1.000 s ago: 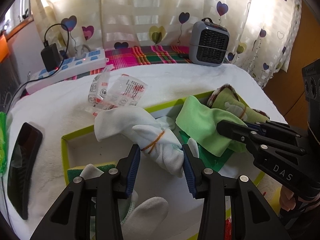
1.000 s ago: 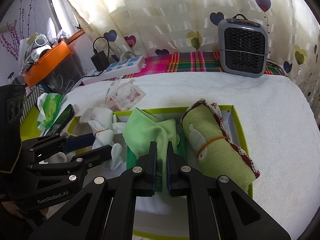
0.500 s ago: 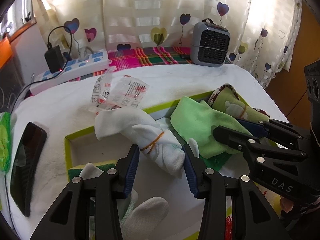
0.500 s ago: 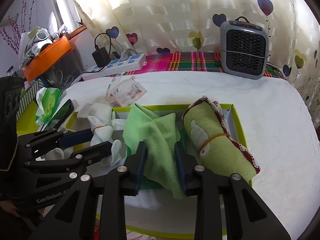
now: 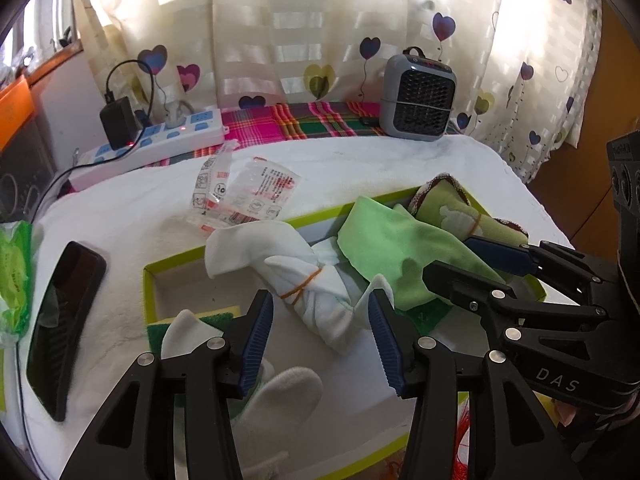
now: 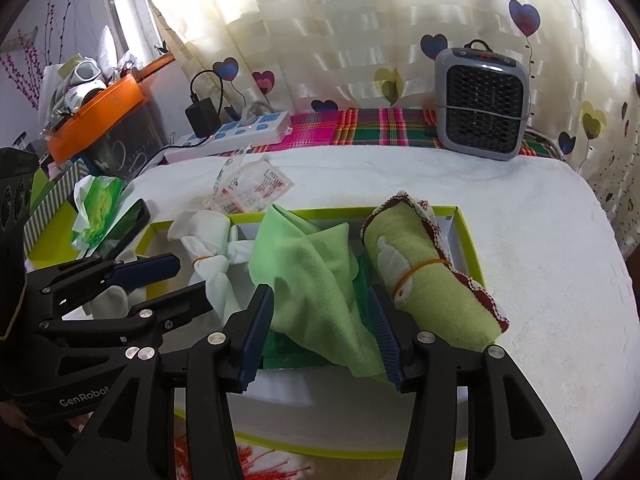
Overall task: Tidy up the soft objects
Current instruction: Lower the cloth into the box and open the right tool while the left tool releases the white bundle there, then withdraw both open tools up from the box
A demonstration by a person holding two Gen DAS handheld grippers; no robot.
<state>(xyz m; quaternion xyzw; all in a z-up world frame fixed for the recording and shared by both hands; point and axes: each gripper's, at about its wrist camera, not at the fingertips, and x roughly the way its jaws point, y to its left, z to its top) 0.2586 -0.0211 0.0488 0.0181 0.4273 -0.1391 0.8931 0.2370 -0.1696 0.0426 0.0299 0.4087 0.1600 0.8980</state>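
Note:
A shallow box with a lime-green rim (image 5: pixel 149 280) (image 6: pixel 469 240) lies on the white table cover. A white cloth bundle (image 5: pixel 296 276) (image 6: pixel 208 248) tied with an orange rubber band rests at its left. Its tail lies loose between the pads of my left gripper (image 5: pixel 320 342) (image 6: pixel 192 280), whose jaws are opening. A loose light-green cloth (image 6: pixel 312 276) (image 5: pixel 384 248) lies in the middle of the box, between the pads of my right gripper (image 6: pixel 320 334) (image 5: pixel 448 256), whose jaws are opening too. At the right lies a rolled green towel (image 6: pixel 424 280) (image 5: pixel 460 216) with a maroon edge and a rubber band.
A black phone (image 5: pixel 60 320) and a green tissue pack (image 5: pixel 14 276) lie left of the box. Behind it are a clear plastic wrapper (image 5: pixel 248 192), a power strip (image 5: pixel 160 144) and a grey heater (image 5: pixel 418 100). A white glove (image 5: pixel 280 396) and a sponge (image 5: pixel 192 316) lie under my left gripper.
My right gripper's jaws have come apart from the light-green cloth, which now lies spread between them. My left gripper's jaws have widened around the white bundle's tail.

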